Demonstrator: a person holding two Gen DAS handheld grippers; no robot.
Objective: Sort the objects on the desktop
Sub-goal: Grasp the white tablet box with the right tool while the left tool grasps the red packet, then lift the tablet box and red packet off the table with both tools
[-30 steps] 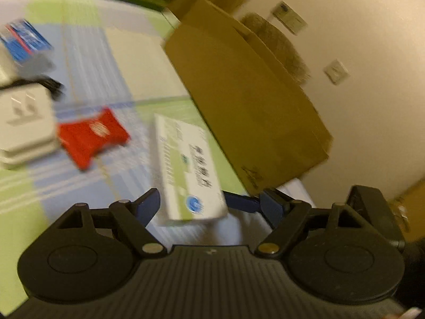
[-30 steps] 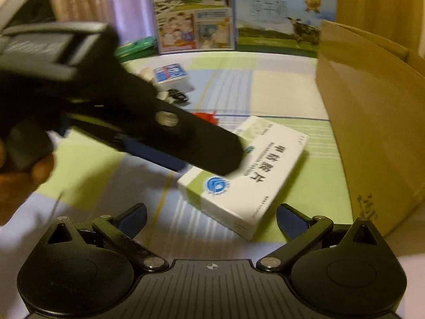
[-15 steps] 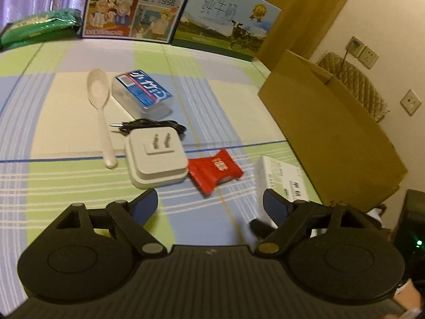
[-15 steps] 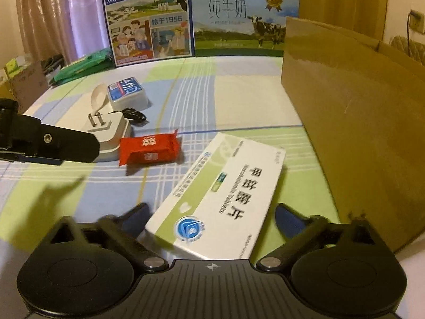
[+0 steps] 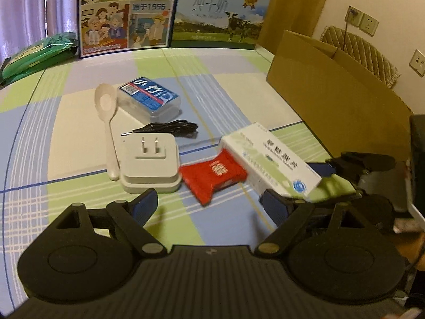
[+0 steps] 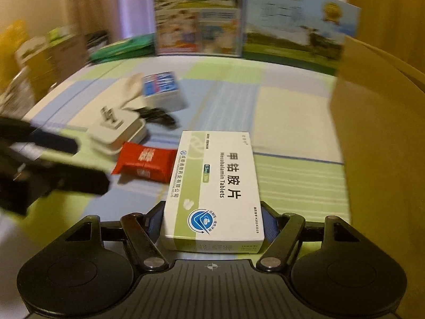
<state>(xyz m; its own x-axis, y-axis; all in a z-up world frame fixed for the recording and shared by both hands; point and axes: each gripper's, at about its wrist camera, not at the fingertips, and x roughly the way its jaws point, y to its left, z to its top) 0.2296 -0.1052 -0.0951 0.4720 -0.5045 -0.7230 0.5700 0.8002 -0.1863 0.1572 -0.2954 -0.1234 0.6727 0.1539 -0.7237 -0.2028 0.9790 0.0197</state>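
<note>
A white and green medicine box (image 6: 215,186) sits between the blue pads of my right gripper (image 6: 212,220), which is shut on its near end. In the left wrist view the same medicine box (image 5: 268,163) appears at the right, tilted, with the right gripper (image 5: 316,183) on it. My left gripper (image 5: 209,204) is open and holds nothing. Just beyond it lie a red snack packet (image 5: 212,175) and a white power adapter (image 5: 148,163) with a black cable (image 5: 170,129). Farther back lie a cream spoon (image 5: 106,106) and a clear case with a blue label (image 5: 148,99).
An open cardboard box (image 5: 337,98) stands along the right side of the checked tablecloth (image 5: 66,133). Two milk cartons (image 5: 170,13) stand at the back edge, and a green packet (image 5: 34,55) lies at the back left. The left gripper (image 6: 53,164) shows at the left of the right wrist view.
My right gripper went from open around the medicine box to shut on it, and the box now lines up with its fingers. The left gripper swung away from the box toward the adapter.
</note>
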